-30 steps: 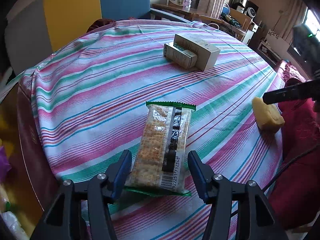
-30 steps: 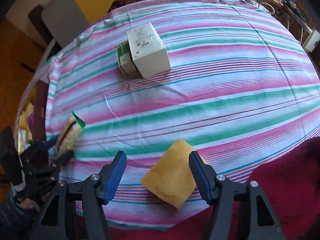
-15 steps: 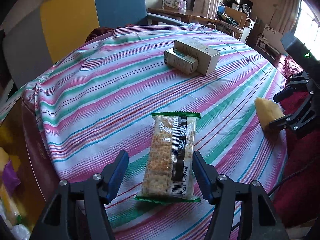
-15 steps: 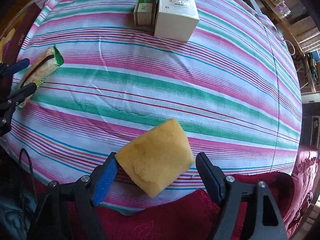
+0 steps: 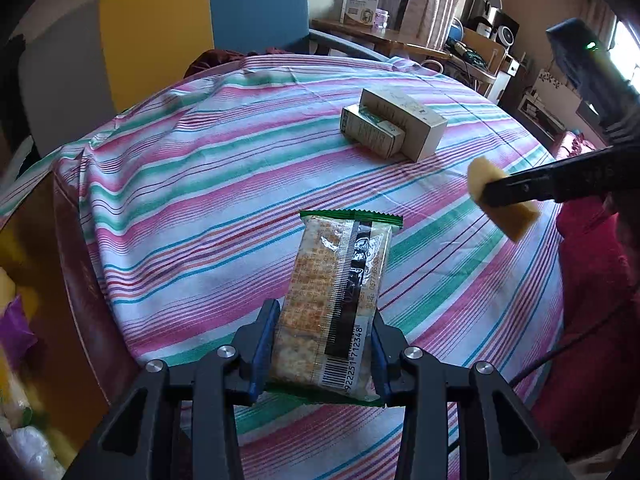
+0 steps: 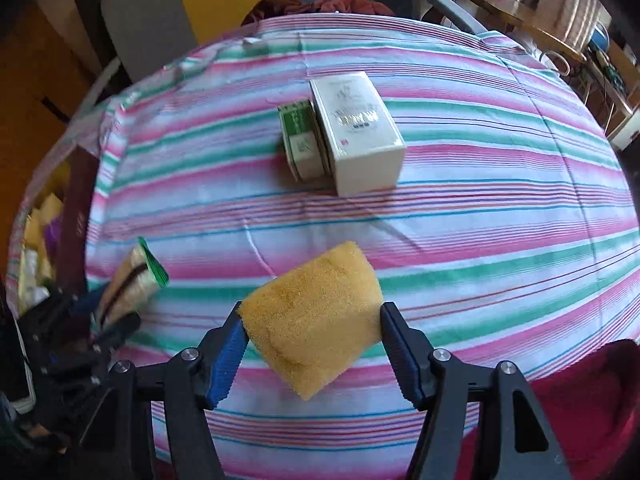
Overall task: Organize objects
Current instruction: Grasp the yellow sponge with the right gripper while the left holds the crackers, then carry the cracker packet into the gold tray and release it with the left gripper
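Fingers of the left gripper point(image 5: 322, 354), having just closed, pinch the clear green-edged cracker packet's point(image 5: 340, 292) near end, its long axis pointing toward the two cardboard boxes point(image 5: 394, 128) mid-table, while the right gripper point(image 6: 312, 354), likewise just closed, clamps the yellow sponge block point(image 6: 316, 320), lifted nearer those boxes.

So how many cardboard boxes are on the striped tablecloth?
2. A large white box lies near the far middle of the striped tablecloth, and a smaller green-and-white box lies right against its left side. More boxes stand on furniture behind, off the table.
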